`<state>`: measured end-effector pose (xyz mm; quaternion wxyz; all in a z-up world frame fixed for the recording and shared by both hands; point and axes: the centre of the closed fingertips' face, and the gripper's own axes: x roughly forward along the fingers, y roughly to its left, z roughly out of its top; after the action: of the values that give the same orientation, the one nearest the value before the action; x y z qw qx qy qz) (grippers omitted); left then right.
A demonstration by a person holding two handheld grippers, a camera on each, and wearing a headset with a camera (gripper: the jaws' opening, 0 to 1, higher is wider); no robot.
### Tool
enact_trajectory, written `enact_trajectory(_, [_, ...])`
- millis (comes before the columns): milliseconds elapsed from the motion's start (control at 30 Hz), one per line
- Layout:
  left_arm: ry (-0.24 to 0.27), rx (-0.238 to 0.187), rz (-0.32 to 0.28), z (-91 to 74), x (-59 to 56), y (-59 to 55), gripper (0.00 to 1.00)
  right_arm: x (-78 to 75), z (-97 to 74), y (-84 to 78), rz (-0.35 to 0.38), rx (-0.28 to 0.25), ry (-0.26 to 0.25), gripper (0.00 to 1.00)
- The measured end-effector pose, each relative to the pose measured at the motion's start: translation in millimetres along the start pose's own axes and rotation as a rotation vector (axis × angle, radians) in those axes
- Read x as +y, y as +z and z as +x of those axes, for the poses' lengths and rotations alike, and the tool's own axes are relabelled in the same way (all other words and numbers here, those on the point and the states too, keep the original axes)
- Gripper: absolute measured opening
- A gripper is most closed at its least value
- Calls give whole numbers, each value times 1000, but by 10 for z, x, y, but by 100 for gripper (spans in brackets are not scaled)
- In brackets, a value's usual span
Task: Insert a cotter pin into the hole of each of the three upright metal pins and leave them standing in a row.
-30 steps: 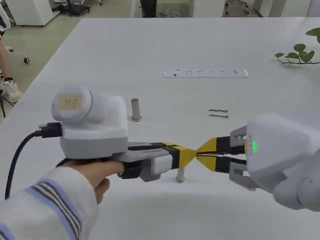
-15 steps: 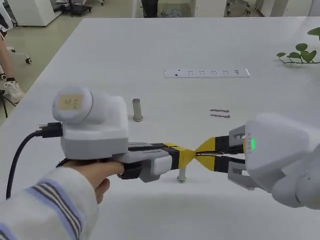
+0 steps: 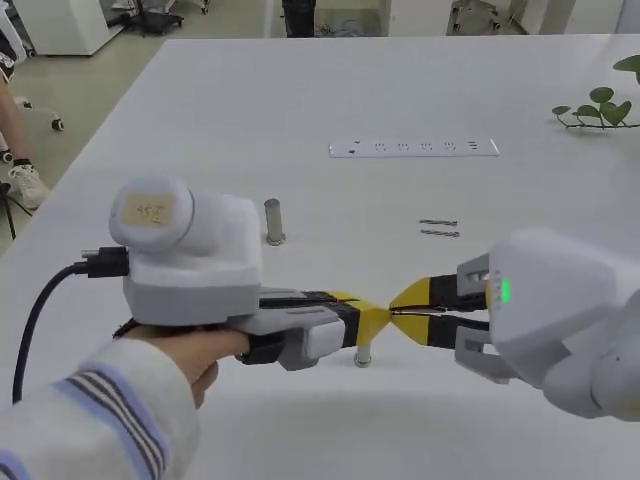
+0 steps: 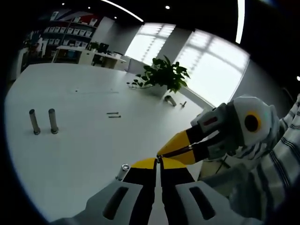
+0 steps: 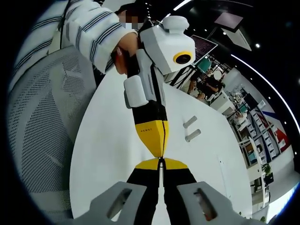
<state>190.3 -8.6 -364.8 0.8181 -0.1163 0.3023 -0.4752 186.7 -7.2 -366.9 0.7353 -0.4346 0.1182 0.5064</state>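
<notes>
Cotter pin point(image 5: 160, 163) pinched btwn right gripper point(image 3: 395, 309) fingers; left gripper point(image 4: 158, 161) fingers pressed together; tabletop point(image 3: 400, 90) open around.

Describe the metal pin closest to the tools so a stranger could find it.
On the white table, find the yellow-tipped left tool and right tool, meeting tip to tip. The pin stands upright just below that meeting point. Unlike the two other pins, which stand side by side farther back, it stands alone beside the tools.

An office. Wheeled chairs point(image 3: 152, 14) along the top edge, past the white tabletop point(image 3: 300, 90). Shelves point(image 4: 70, 37) upper left, windows point(image 4: 213, 65) upper right.
</notes>
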Motion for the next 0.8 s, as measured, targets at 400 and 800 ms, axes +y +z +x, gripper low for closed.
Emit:
enact_trajectory(400, [-1, -21, -24, -2, 1, 39, 0, 5, 2, 9, 7, -5, -6, 0])
enact_trajectory(800, [-2, 0, -16, -15, -21, -15, 0, 43, 4, 6, 19, -5, -5, 0])
